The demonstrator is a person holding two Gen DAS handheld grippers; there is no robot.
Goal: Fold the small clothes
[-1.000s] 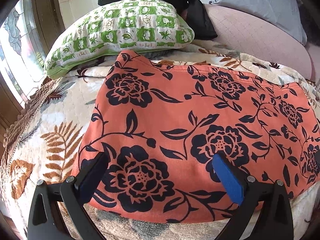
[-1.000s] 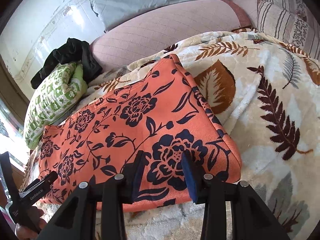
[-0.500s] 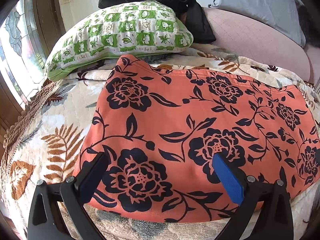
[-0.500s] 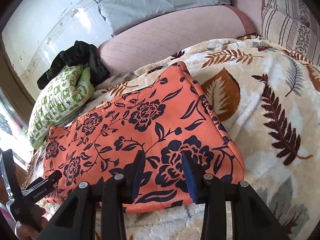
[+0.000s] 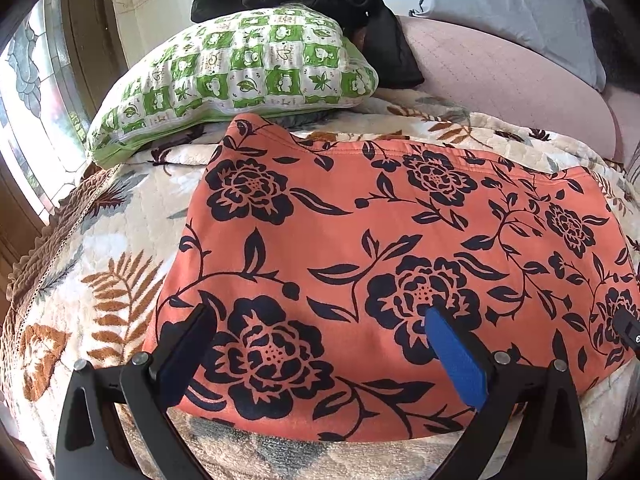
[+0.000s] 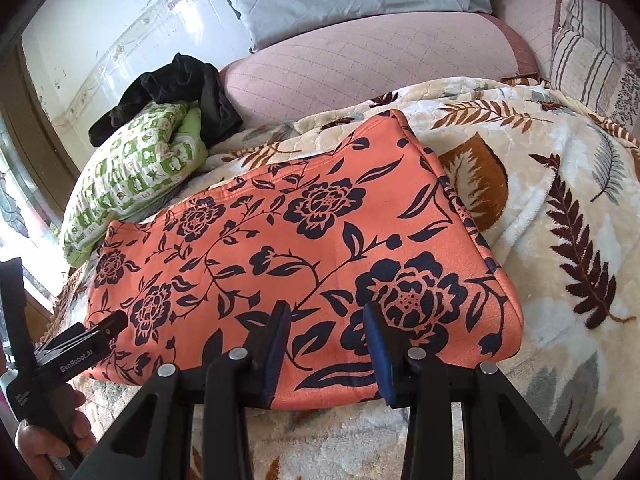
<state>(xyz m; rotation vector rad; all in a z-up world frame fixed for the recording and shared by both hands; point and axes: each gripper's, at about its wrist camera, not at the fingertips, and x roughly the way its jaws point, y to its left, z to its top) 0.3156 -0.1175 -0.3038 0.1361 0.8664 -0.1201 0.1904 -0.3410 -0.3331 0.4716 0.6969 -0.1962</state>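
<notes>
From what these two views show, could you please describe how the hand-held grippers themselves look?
Each hand-held gripper, left and right, has black angular finger frames with triangular cut-outs, silver pivot screws and blue pads. The left one's black body carries white "GenRobot.AI" lettering, held by a bare hand.

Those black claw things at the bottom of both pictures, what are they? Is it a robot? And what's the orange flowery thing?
No robot here. A person holds two grabbing tools, one in each hand, and each tool has a small camera looking out along its jaws. One picture comes from the left gripper, the other from the right gripper; in the right-hand picture you can even see the other tool and the person's hand. The orange flowery thing is a small piece of clothing, lying flat on a leafy blanket on a bed. A green checked pillow sits behind it. Both tools' jaws are open and hold nothing.
</notes>
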